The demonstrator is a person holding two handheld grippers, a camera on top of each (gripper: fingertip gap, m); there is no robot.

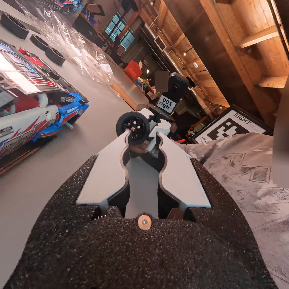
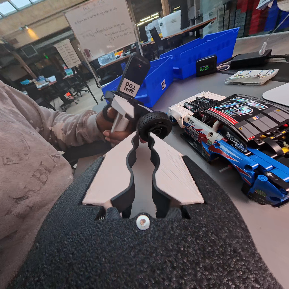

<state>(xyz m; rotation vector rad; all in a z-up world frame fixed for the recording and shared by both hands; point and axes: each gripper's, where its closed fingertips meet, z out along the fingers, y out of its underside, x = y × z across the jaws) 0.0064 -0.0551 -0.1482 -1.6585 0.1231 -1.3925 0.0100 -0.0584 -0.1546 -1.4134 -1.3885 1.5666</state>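
Right wrist view: wheel (image 2: 154,125) hub hidden.

The right tool (image 2: 143,135) pinches a black wheel (image 2: 154,125) (held aloft) beside the toy car (image 2: 226,134) on the tabletop (image 2: 203,226).

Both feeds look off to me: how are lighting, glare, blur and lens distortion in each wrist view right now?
Left wrist view: strongly tilted and fisheye-bent, warm orange light on the wooden wall, white glare on the model car roof, black wheel fairly sharp, a mosaic patch behind. Right wrist view: cooler daylight, curved edges, wheel and blue bins clear, sleeve soft at the edge.
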